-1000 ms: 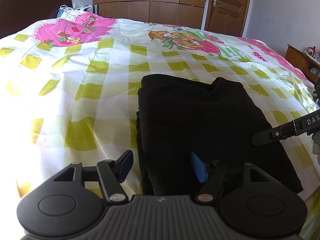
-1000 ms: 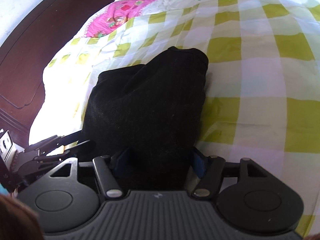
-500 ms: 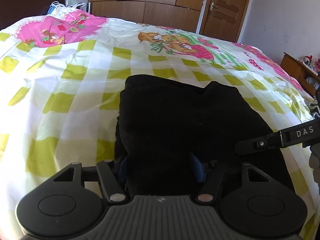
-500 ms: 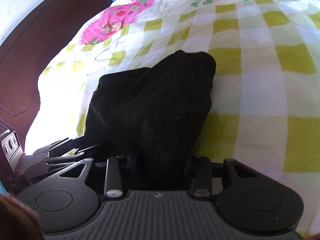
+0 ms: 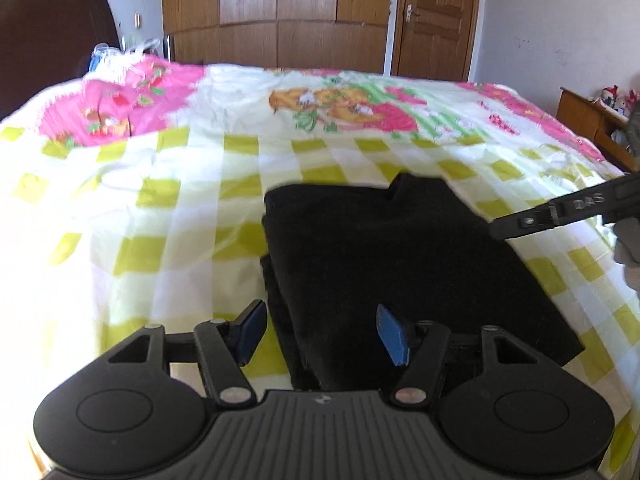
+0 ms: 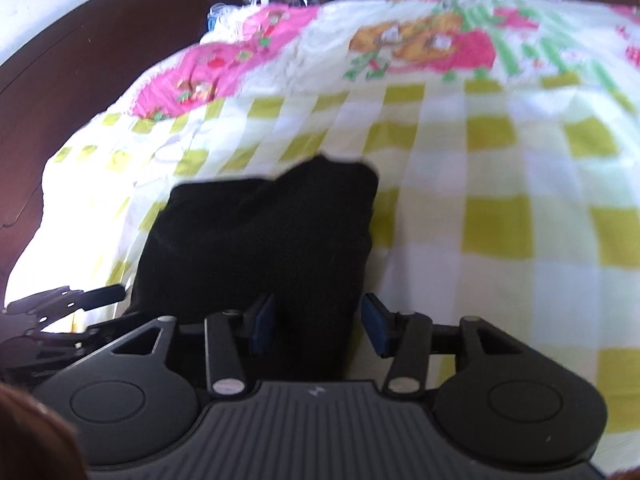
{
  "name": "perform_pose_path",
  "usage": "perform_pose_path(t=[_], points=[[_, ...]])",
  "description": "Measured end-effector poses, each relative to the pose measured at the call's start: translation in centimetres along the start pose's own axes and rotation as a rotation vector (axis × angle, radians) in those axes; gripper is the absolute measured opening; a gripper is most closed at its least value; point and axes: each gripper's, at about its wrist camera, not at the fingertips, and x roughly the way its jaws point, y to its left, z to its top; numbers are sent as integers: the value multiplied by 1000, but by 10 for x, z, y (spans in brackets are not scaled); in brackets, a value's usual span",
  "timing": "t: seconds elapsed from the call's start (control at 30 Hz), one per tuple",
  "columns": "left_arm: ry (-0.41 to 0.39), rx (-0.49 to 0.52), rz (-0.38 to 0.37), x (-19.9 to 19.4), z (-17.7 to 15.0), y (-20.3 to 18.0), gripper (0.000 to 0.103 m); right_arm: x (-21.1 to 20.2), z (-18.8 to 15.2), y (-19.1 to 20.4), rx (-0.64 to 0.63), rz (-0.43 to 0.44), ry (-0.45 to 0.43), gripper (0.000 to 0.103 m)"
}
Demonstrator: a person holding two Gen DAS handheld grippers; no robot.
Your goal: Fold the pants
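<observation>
Big bed [image 5: 168, 216] with a checked yellow cartoon sheet, black pants [image 5: 400, 264] folded in a stack on its near side, wooden wardrobe [image 5: 276, 12] behind, left gripper [image 5: 318, 330] spread wide over the pants' near edge, right gripper [image 6: 318, 322] spread too, fingers either side of the fold, gripping nothing

Holding the left gripper [image 5: 320, 332] low and pointing forward, jaws spread wide, blue pads [image 5: 394, 336] well apart and clamping nothing. Keeping the right gripper [image 6: 318, 322] low too, likewise spread, its blue pads [image 6: 376, 328] standing apart. Reaching in from the right edge of the left wrist view with the right gripper's finger, slanting down to the left.
</observation>
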Motion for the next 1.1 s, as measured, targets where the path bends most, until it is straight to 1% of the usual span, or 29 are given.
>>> perform_pose_path(t=[0.07,0.1,0.17,0.23,0.27,0.33,0.4,0.43,0.47,0.5,0.53,0.57,0.6,0.63,0.7,0.8,0.83,0.87,0.93,1.0,1.07,1.1], points=[[-42,30,26,-4,12,-7,71,2,13,-2,3,-13,-18,49],[-64,44,27,-5,16,-10,71,4,20,-3,15,-32,-27,50],[-75,62,-19,1,23,-16,71,10,33,-9,36,-39,-52,50],[-66,80,-47,14,25,-26,71,25,45,-18,101,-2,-25,50],[-73,86,-74,19,24,-32,70,36,49,-23,129,14,3,50],[-100,103,-146,23,23,-47,70,58,55,-29,167,3,40,51],[-105,131,-243,27,22,-68,70,73,58,-34,192,23,59,51],[-109,161,-287,28,21,-79,70,78,59,-35,199,40,71,51],[-106,207,-321,30,18,-92,70,80,59,-35,198,45,72,48],[-84,264,-336,35,15,-106,69,81,60,-35,188,52,73,39],[-51,305,-345,43,10,-116,66,81,61,-34,176,62,82,31],[1,326,-365,52,4,-123,58,80,62,-34,168,62,85,28],[34,330,-374,60,-3,-127,58,79,64,-35,168,62,86,24],[57,354,-368,65,-11,-132,57,79,67,-36,175,69,84,20],[44,400,-343,64,-19,-140,56,83,73,-36,175,48,84,15],[68,325,-366,69,-9,-134,56,102,72,-38,172,19,106,15],[68,304,-366,69,-6,-132,56,105,71,-38,175,17,106,16],[66,286,-367,66,-4,-132,56,104,71,-40,183,38,99,17],[54,249,-360,55,-1,-126,57,96,72,-43,202,64,82,24],[30,220,-340,38,-2,-115,59,79,72,-43,192,72,53,27],[1,192,-301,20,-5,-100,62,59,69,-35,141,29,12,27],[-10,182,-260,13,-7,-91,62,48,66,-29,105,10,-10,27]])
